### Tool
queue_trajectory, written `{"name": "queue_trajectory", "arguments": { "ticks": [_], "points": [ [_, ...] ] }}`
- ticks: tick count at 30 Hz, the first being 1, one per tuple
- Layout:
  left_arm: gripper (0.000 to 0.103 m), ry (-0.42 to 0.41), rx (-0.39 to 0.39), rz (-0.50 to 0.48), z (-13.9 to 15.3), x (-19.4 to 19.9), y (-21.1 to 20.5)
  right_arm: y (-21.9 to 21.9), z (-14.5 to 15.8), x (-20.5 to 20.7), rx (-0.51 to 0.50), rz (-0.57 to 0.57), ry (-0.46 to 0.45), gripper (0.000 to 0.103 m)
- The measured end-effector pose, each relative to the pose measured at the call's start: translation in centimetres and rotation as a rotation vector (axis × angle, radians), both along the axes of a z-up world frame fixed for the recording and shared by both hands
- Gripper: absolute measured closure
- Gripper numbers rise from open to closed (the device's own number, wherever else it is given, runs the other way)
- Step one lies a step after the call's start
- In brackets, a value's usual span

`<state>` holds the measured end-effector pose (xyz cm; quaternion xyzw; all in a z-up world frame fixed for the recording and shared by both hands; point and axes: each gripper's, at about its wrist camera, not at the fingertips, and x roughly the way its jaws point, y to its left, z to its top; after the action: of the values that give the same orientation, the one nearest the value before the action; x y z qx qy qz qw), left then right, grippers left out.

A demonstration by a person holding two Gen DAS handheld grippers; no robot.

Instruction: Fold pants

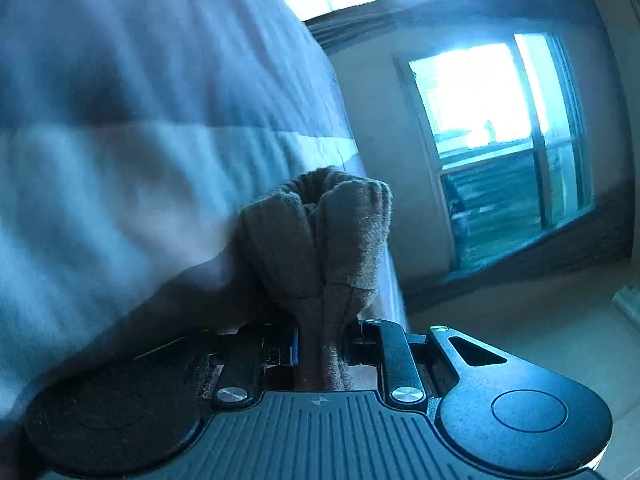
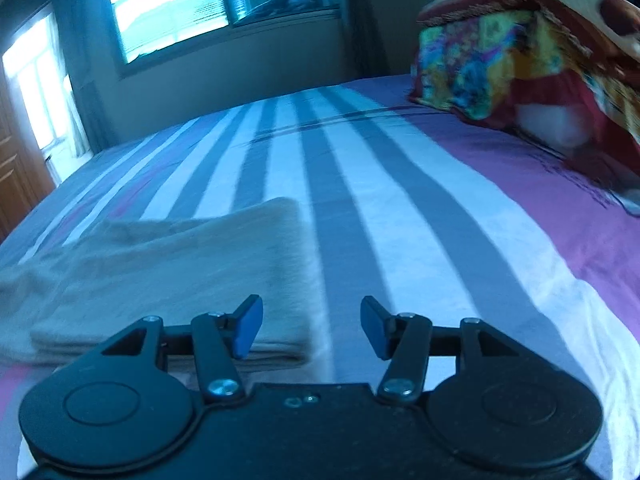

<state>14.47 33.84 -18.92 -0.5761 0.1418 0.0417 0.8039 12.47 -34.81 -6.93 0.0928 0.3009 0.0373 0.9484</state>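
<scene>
- Two views, and I am starting with the left wrist: my left gripper (image 1: 321, 344) is clenching a bunch of tan pants (image 1: 320, 240) cloth, the fabric squeezed thin between the jaws and bulging out in soft folds just beyond them.
- The striped bed sheet (image 1: 120, 160) is filling the left half of that view, tilted and blurred, with the clenched cloth sitting against its edge.
- A window (image 1: 500, 140) is glowing on the far wall to the right, past the bed's edge.
- In the right wrist view, my right gripper (image 2: 312, 330) is hanging released, its blue pads (image 2: 248, 330) standing apart with nothing between them.
- The folded tan pants (image 2: 168, 280) are lying flat on the bed sheet (image 2: 360, 200) near its front edge, toward the left; my left pad is hovering over their near right corner, and I cannot tell whether it is touching.
- A pile of colourful blankets (image 2: 520, 48) is sitting at the far right corner of the bed.
</scene>
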Motion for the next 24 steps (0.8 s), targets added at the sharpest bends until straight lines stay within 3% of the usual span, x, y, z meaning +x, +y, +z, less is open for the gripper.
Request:
{"name": "queue_trajectory", "arguments": {
  "ticks": [4, 8, 16, 20, 24],
  "points": [
    [0.085, -0.005, 0.126, -0.028, 3.9, 1.3, 0.0, -3.3, -0.4, 0.0, 0.006, -0.079, -0.017, 0.049],
    [0.086, -0.024, 0.291, -0.084, 9.7, 2.0, -1.7, -7.3, -0.9, 0.3, 0.003, -0.173, -0.032, 0.049],
    [0.086, -0.134, 0.562, -0.325, 20.9, 7.2, -10.8, -12.3, -2.3, -0.3, 0.023, -0.242, -0.072, 0.049],
    [0.086, -0.156, 0.662, -0.481, 23.2, 10.4, -17.7, -13.8, -2.8, -1.6, 0.078, -0.249, -0.090, 0.049],
    [0.086, -0.151, 0.727, -0.658, 22.3, 11.3, -25.9, -15.1, -3.5, -2.6, 0.095, -0.246, -0.095, 0.049]
  ]
}}
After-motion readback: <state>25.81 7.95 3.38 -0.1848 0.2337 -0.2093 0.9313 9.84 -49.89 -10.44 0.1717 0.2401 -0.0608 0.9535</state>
